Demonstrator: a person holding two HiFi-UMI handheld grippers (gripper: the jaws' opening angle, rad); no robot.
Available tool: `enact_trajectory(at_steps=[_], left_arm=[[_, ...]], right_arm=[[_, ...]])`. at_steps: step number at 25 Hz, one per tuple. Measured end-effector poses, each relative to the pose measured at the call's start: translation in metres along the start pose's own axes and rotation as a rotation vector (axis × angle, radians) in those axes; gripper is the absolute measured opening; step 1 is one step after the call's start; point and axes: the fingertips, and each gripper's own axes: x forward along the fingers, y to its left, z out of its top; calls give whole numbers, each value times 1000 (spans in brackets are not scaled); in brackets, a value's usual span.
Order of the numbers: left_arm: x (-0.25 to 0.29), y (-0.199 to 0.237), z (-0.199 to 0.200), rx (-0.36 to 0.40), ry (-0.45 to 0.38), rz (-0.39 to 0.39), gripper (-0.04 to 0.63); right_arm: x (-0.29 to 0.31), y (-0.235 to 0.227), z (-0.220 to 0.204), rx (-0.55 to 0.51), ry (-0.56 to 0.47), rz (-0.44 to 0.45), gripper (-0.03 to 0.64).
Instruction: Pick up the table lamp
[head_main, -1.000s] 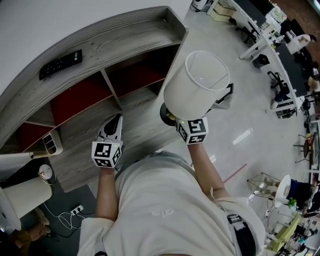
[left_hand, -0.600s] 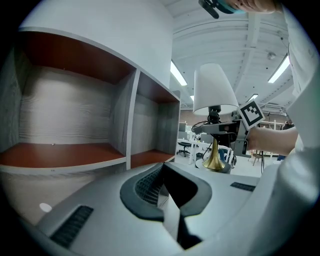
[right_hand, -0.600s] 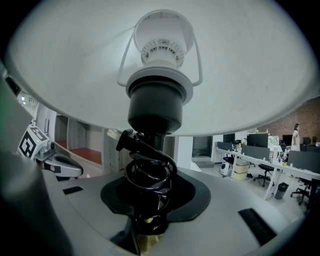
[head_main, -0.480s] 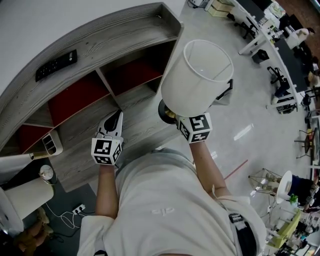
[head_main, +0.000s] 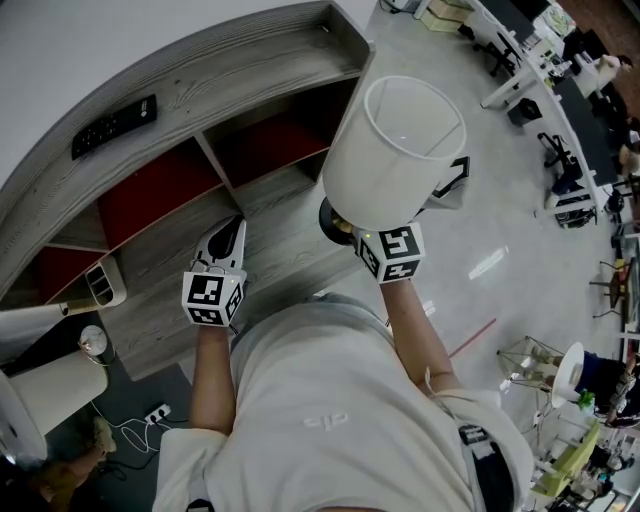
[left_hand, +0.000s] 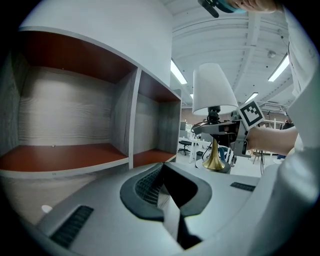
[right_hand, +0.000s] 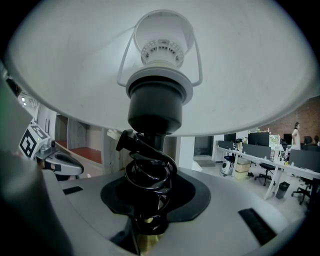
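The table lamp has a white drum shade (head_main: 395, 150), a brass stem and a dark round base (head_main: 333, 222). My right gripper (head_main: 372, 238) is shut on the stem just under the shade and holds the lamp upright in front of the shelf. In the right gripper view the black socket (right_hand: 159, 107) and a coiled black cord (right_hand: 150, 175) rise straight out of my right gripper (right_hand: 147, 227). In the left gripper view the lamp (left_hand: 214, 95) hangs at the right with its brass foot (left_hand: 216, 161) showing. My left gripper (head_main: 232, 232) is shut and empty, pointing into a shelf bay.
A curved grey wooden shelf unit (head_main: 200, 90) with red-lined bays fills the left. A black remote (head_main: 115, 125) lies on its top. A second lamp shade (head_main: 50, 395) and a power strip (head_main: 155, 415) are at the lower left. Desks and chairs (head_main: 540, 60) stand at the upper right.
The lamp shade sits slightly higher and larger in the head view than a second ago. Both grippers keep their places and the grip on the stem is the same.
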Motion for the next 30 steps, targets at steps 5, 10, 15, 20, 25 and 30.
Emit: enact_trajectory(at_steps=[5, 10, 15, 20, 25, 30], left_arm=[[2, 1, 1, 1, 3, -2, 17], [4, 1, 1, 1, 6, -7, 17], [5, 3, 0, 0, 11, -5, 17], [5, 4, -1, 1, 12, -4, 16], [5, 4, -2, -1, 15, -4, 16], [4, 4, -2, -3, 18, 0, 17]], right_arm=[[3, 2, 0, -6, 2, 9, 147], [6, 3, -2, -7, 6, 13, 147], [7, 2, -4, -2, 10, 8, 147], [6, 1, -6, 6, 14, 5, 147], [7, 1, -8, 8, 17, 4, 147], [7, 1, -9, 12, 18, 4, 147]])
